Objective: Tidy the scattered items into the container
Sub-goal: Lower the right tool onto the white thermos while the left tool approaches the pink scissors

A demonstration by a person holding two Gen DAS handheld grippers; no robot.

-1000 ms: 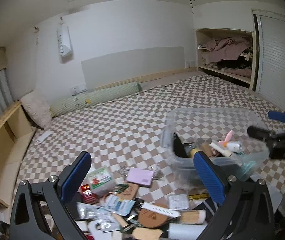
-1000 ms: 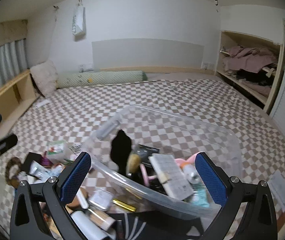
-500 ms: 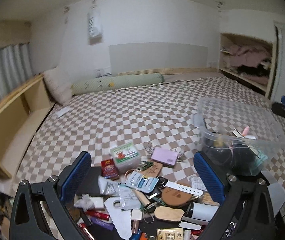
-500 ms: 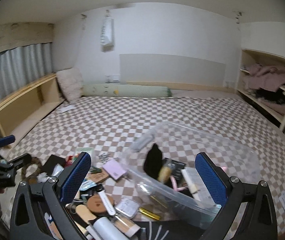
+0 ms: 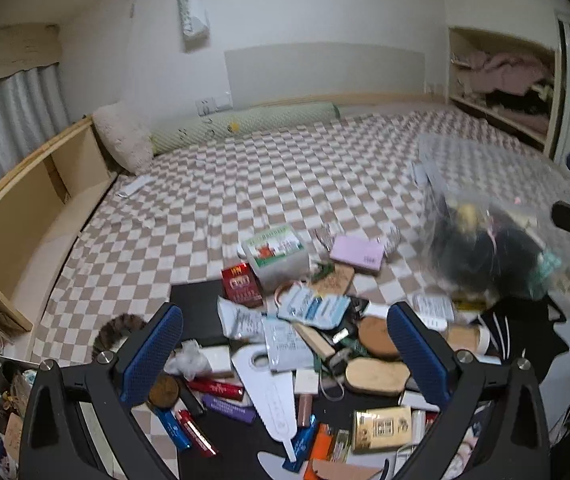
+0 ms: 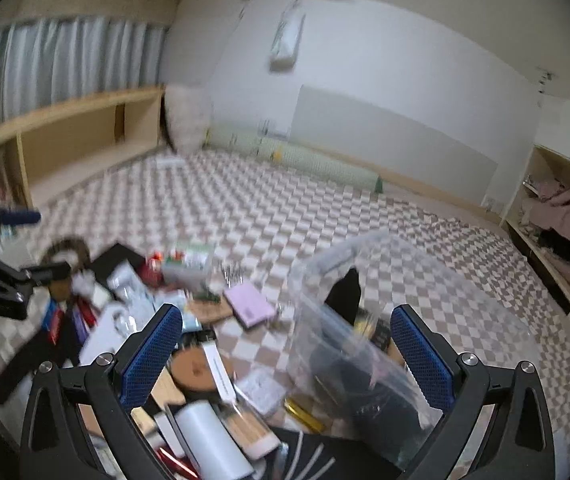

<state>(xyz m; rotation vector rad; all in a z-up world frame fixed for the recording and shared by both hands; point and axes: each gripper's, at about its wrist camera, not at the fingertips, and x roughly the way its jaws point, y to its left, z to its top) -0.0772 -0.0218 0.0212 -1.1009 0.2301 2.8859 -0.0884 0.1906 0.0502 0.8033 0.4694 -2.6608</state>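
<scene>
My left gripper (image 5: 285,354) hangs open over a pile of scattered small items: a pink notepad (image 5: 357,254), a white labelled box (image 5: 275,254), a red pack (image 5: 241,284), a white saw-shaped card (image 5: 273,396), a gold box (image 5: 381,428). The clear plastic container (image 5: 485,220) sits to the right of the pile, blurred, with dark things inside. My right gripper (image 6: 285,356) is open above the container's (image 6: 385,320) near left corner, over a round cork disc (image 6: 195,368) and a white tube (image 6: 213,440). Nothing is between either pair of fingers.
Everything lies on a brown-and-white checked cover (image 5: 285,168). A green bolster (image 5: 245,124) and a white pillow (image 5: 123,142) lie at the far wall. A wooden shelf (image 5: 25,204) runs along the left, a closet with clothes (image 5: 501,76) stands at the right. A brown furry ring (image 5: 117,330) is at the pile's left.
Both views have swung left and tipped down. The pile now fills the left gripper's lower view and the container has slid to the right. Both grippers stay open.
</scene>
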